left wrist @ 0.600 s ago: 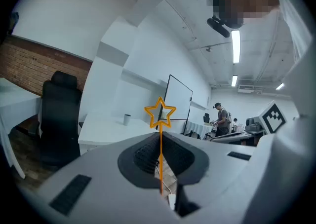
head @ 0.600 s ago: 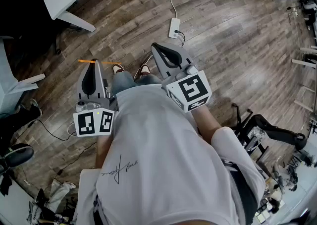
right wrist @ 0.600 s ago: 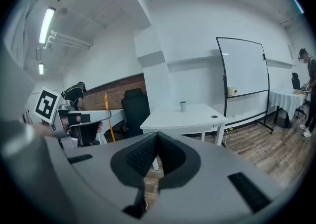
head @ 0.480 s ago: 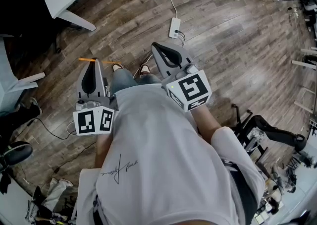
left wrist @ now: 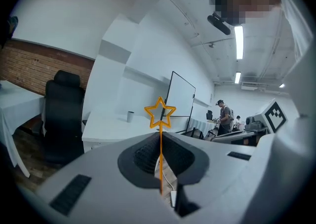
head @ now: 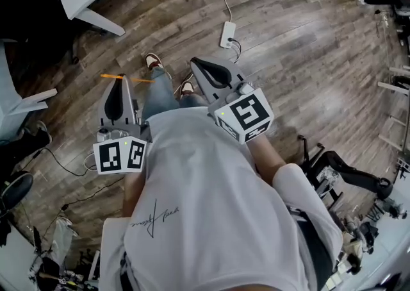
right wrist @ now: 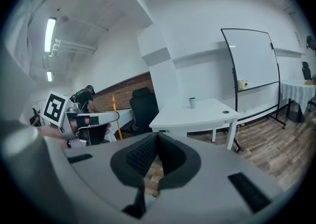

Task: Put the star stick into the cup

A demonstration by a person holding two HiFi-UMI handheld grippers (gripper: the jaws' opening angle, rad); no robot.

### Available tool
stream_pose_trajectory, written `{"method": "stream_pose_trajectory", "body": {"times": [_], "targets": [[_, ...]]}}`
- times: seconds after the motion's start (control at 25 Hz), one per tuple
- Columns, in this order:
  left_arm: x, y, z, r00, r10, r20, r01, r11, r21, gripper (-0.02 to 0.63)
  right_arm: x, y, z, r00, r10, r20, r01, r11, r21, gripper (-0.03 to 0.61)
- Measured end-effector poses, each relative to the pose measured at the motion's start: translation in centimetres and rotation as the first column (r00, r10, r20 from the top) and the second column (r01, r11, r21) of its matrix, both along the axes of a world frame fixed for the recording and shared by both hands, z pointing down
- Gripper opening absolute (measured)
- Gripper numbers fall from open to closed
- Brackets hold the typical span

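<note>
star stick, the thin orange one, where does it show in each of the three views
Head view: the thin orange star stick lies crosswise at upper left, across the tip of the left hand-held gripper.
Left gripper view: the stick stands upright at centre, clamped in the jaws, star on top.
Right gripper view: the stick is a small orange line left of centre.
Shared landmark: the left hand-held gripper that holds it.

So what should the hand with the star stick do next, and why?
Probably carry the star stick forward toward the cup. The left gripper is shut on the stick, and the cup stands far off on the white table, out of reach.
</note>
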State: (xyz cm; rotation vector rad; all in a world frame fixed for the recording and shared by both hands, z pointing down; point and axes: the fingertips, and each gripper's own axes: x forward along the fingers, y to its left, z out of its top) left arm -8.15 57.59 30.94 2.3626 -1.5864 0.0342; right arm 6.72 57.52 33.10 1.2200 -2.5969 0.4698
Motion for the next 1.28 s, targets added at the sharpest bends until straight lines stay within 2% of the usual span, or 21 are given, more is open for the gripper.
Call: {"method": "stream_pose_trajectory", "body": {"times": [0.28, 0.64, 1.28], "targets": [[0.1, -3.8, 1.2, 0.999, 0.038, -0.024, -0.038, 0.999, -0.034, 0.017, -1.1, -2.9, 0.8, 0.998, -0.035, -0.046, 0.033, 0.999, -0.035, 0.009], [-0.9, -10.8, 1.8, 0.996, 0.082, -0.027, -0.084, 0.995, -0.06, 0.018, -3.2, -9.8, 1.6, 0.996, -0.044, -0.079, 0.037, 0.996, -0.083, 0.009], [-6.4, -23.7, 0.1, 0.991, 0.134, -0.027, -0.134, 0.991, -0.013, 0.018, -10.1, -22.3, 0.9, 0.993, -0.061, -0.106, 0.051, 0.994, -0.095, 0.009]]}}
